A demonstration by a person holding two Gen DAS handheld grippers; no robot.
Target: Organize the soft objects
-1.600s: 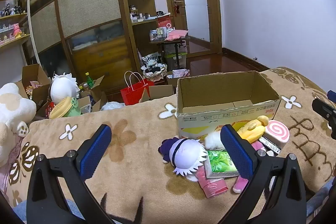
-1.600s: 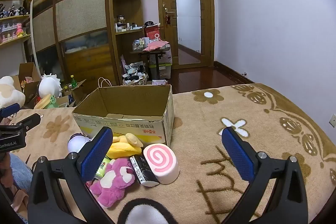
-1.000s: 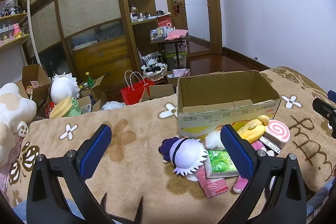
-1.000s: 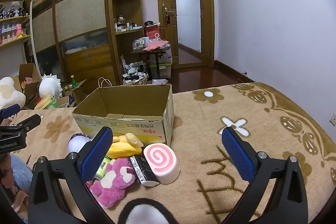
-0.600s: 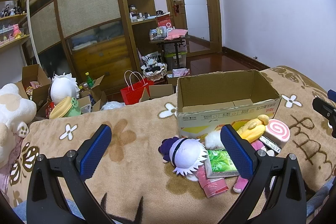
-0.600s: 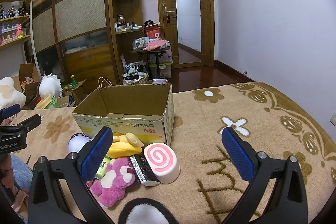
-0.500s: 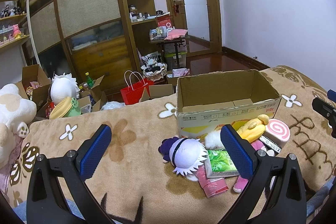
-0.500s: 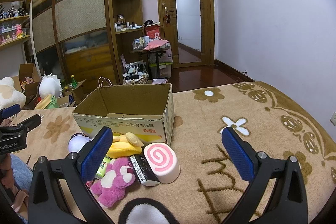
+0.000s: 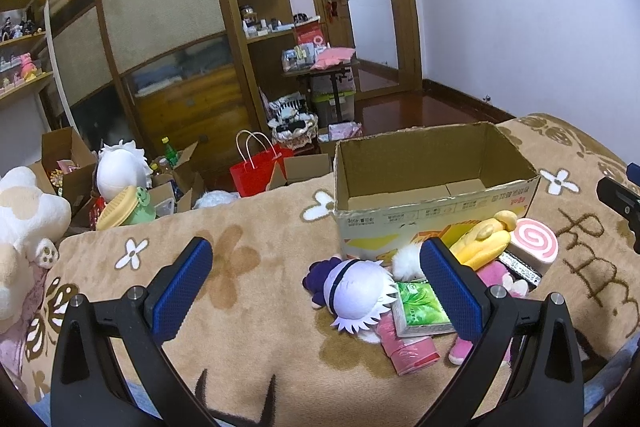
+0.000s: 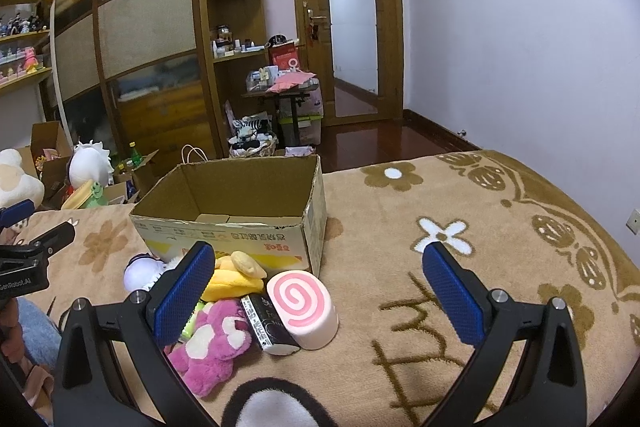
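An open, empty cardboard box [image 9: 436, 183] [image 10: 240, 219] stands on a tan flowered blanket [image 9: 240, 267]. In front of it lies a pile of soft things: a white-haired plush doll [image 9: 356, 293], a green tissue pack [image 9: 420, 305], a pink pouch [image 9: 408, 347], a yellow plush [image 10: 232, 277], a pink bear [image 10: 212, 339], a pink swirl-roll cushion [image 10: 302, 303] and a black-white pack [image 10: 268, 323]. My left gripper [image 9: 316, 291] is open and empty above the blanket, left of the pile. My right gripper [image 10: 316, 291] is open and empty, right of the pile.
Beyond the blanket's far edge the floor holds a red bag [image 9: 256, 171], cardboard boxes [image 9: 60, 163] and plush toys [image 9: 120, 171]. A large white plush [image 9: 24, 219] sits at the left. Wooden cabinets [image 9: 168, 39] and a door [image 10: 352, 27] stand behind.
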